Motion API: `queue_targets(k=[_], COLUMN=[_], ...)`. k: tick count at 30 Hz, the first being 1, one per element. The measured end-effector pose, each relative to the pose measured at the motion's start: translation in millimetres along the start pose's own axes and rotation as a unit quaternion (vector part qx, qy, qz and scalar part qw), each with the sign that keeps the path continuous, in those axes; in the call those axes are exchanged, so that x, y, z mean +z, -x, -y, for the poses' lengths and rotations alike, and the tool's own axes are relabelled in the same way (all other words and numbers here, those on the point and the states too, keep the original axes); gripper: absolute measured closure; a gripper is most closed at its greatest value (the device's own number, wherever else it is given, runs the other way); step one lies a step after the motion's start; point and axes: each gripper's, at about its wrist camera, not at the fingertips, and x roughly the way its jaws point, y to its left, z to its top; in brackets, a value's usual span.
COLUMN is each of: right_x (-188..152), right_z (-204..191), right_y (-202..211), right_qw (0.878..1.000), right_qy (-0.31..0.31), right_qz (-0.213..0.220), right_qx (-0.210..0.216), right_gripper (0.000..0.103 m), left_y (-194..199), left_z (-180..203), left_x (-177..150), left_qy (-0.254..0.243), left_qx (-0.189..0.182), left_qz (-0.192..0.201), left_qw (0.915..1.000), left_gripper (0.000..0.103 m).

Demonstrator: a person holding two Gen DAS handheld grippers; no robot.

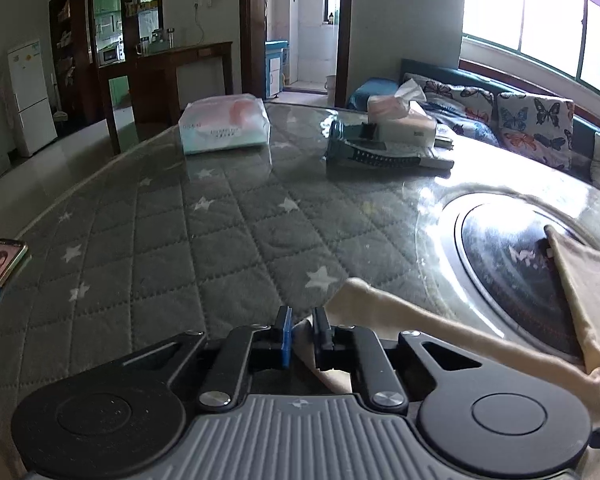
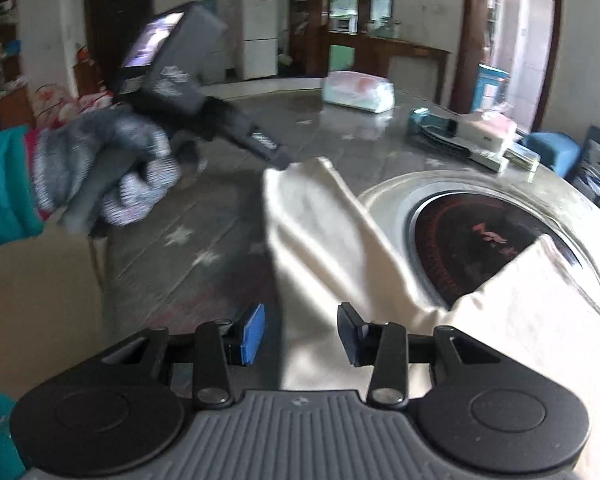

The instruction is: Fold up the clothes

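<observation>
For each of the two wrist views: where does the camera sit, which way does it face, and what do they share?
Left wrist: sits behind the left gripper, shut on the cream cloth garment; faces across the grey star-quilted table.
Right wrist: sits behind the open right gripper over the garment; faces the gloved left hand.
Shared: garment, round black cooktop, white plastic pack.

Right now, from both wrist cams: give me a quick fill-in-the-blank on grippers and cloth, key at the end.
1. The left gripper is ____ on the cream garment.
2. The right gripper has its jaws ____.
3. Part of the garment lies over the round black ____ set into the table.
4. The table cover shows white ____.

Missing words: shut; open; cooktop; stars
</observation>
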Motion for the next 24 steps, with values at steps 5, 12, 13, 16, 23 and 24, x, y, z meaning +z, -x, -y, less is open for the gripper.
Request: queue_targets(k=[5,12,13,16,23,24], right_x=[2.2,4.7,6.3,9.0,7.6,6.9], right_z=[-6.3,-28.3,-27.3,-20.5,-7.6,-6.1], right_y=[-13.7,-9.1,-6.4,3.4,21.5,24.1], right_qw=[0.999,0.998,0.998,0.999,0.999,0.999], right_qy=[-0.006,0.027,0.025,0.01,-0.001,-0.002], right_qz=[-0.008,0.012,0.017,0.027,0.032,0.032], right_qx=[0.03,0.054,0.05,0.039,0.001,-0.004], right_gripper=[0.059,0.054,0.054,0.054,0.054,0.054], left_y=[-1.9,7.2,10.2,17.1,13.3,12.8], left_z=[-1.3,-13.7,-15.1,-15.6,-10.0,-8.7], left_x=[6.1,2.1,0.3,-6.5,-16.6,-16.2], left_qy=[-0.001,0.029,0.033,0.041,0.064,0.064], left_qx=[0.001,-0.014,-0.016,-0.018,-0.017,-0.018], left_qz=[0.006,0.0,0.0,-0.006,-0.026,-0.026], left_qw=[1.0,0.9995,0.9993,0.999,0.9975,0.9974], left_gripper=[0.094,0.09,0.089,0.065,0.063,0.063])
